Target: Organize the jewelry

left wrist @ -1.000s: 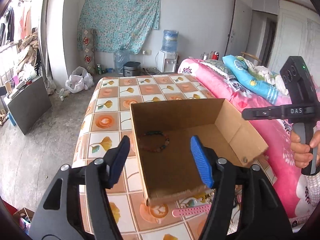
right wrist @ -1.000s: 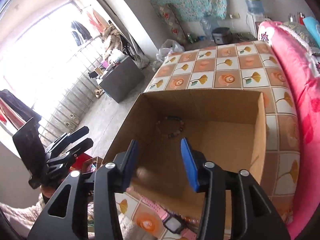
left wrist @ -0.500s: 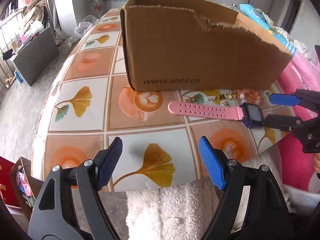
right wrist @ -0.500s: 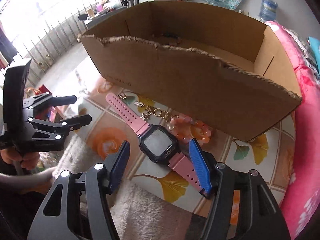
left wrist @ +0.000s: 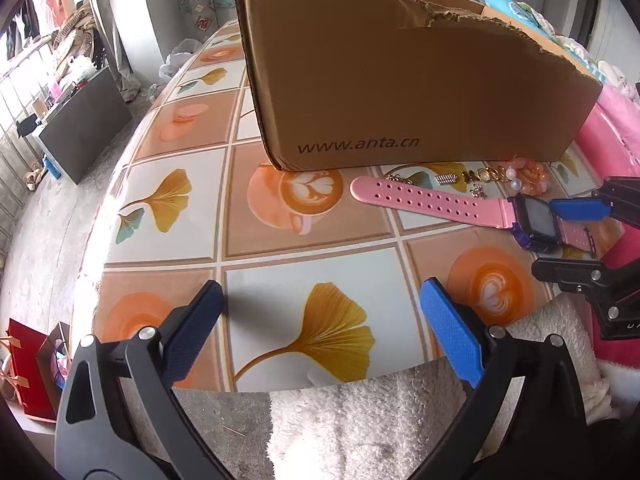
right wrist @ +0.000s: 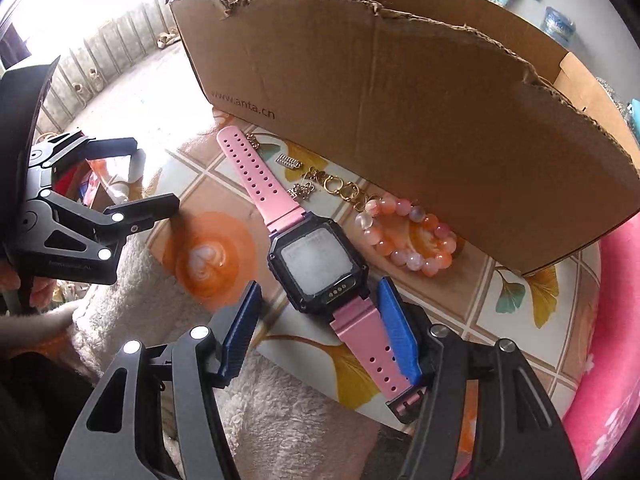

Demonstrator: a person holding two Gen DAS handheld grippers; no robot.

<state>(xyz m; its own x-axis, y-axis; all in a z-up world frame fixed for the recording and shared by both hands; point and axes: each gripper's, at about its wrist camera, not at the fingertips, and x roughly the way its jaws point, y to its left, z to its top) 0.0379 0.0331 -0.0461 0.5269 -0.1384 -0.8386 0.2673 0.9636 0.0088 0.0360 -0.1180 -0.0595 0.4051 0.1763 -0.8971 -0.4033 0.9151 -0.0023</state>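
Tiled tabletop (left wrist: pixel 192 248), pink watch (right wrist: pixel 316 260) strap end hidden behind right hand-held gripper (right wrist: pixel 320 324)

One box (left wrist: pixel 400 80) is seen on the table (left wrist: pixel 280 248). One watch (right wrist: pixel 316 260) is counted in front of it, with its strap in two halves. One bead bracelet (right wrist: pixel 408 236) is counted beside the watch; sixteen or so beads are made out, though an exact count cannot be given. One small coil (right wrist: pixel 289 161) is seen, and one silver charm (right wrist: pixel 302 191). A gold chain (right wrist: pixel 340 190) of several links is found by the box; the number of links cannot be told. Two grippers are counted, the left (left wrist: pixel 320 332) and the right (right wrist: pixel 320 324), each with two fingers.
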